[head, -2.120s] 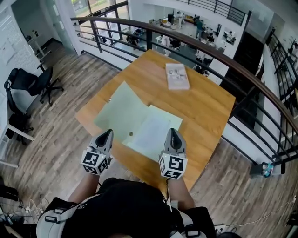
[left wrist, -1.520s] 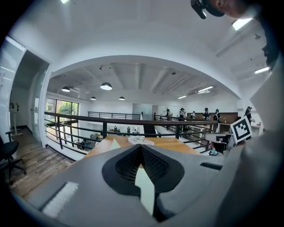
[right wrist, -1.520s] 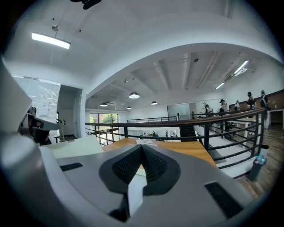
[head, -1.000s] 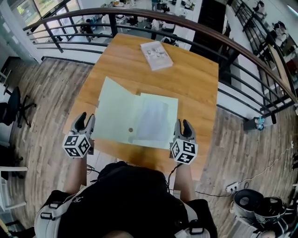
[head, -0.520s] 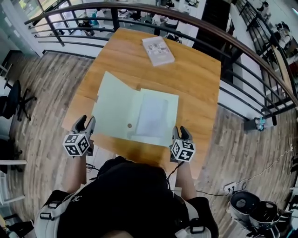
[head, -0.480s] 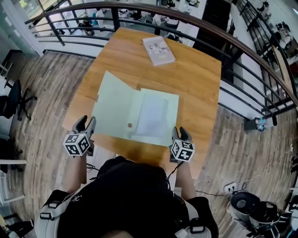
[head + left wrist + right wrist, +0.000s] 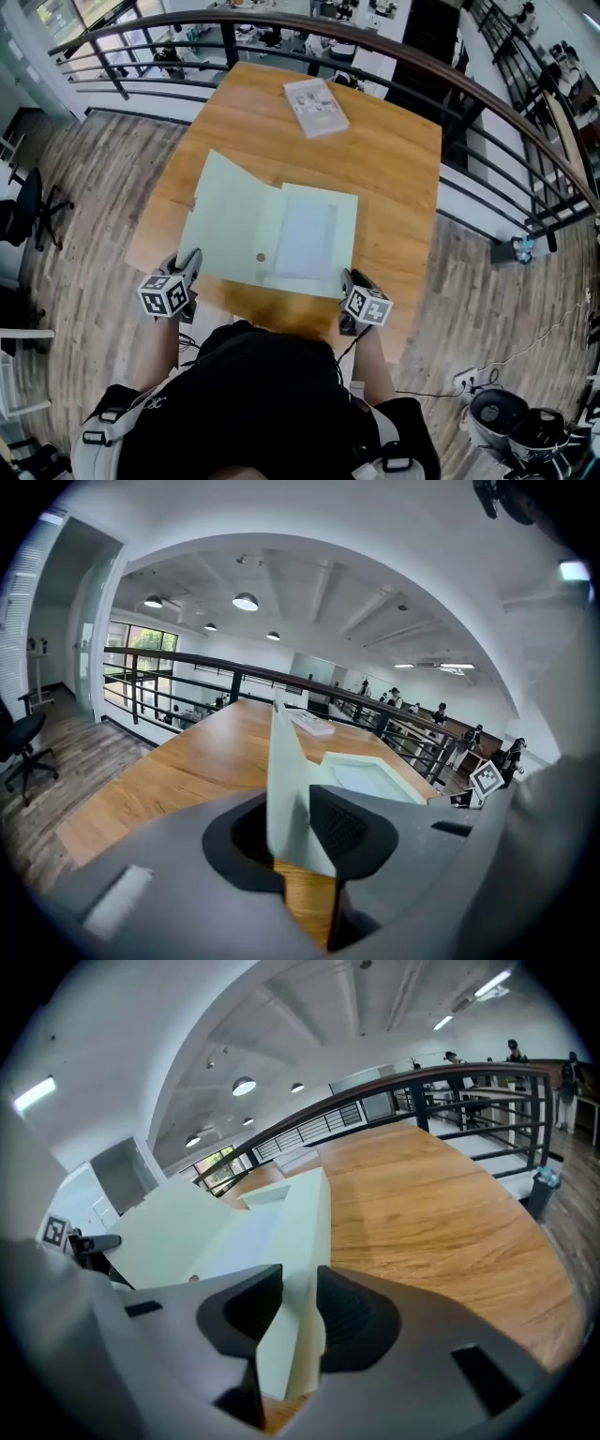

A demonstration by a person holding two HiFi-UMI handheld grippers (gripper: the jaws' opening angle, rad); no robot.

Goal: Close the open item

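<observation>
A pale green folder (image 7: 234,225) lies open and flat on the wooden table (image 7: 394,169), with a white sheet (image 7: 305,234) in its right half. My left gripper (image 7: 187,258) is at the folder's near left corner. In the left gripper view the folder's edge (image 7: 286,780) stands between the closing jaws of that gripper (image 7: 300,827), with a gap still showing on one side. My right gripper (image 7: 349,278) is at the near right corner. The folder's corner (image 7: 291,1232) sits between its opening jaws (image 7: 298,1312).
A thin white book (image 7: 316,106) lies at the table's far end. A dark railing (image 7: 469,89) curves round the far and right sides of the table. An office chair (image 7: 23,202) stands on the wood floor at the left.
My left gripper has moved right and forward, from beside the table to the folder's near left corner. The right gripper has edged in onto the near right corner. The folder lies as before.
</observation>
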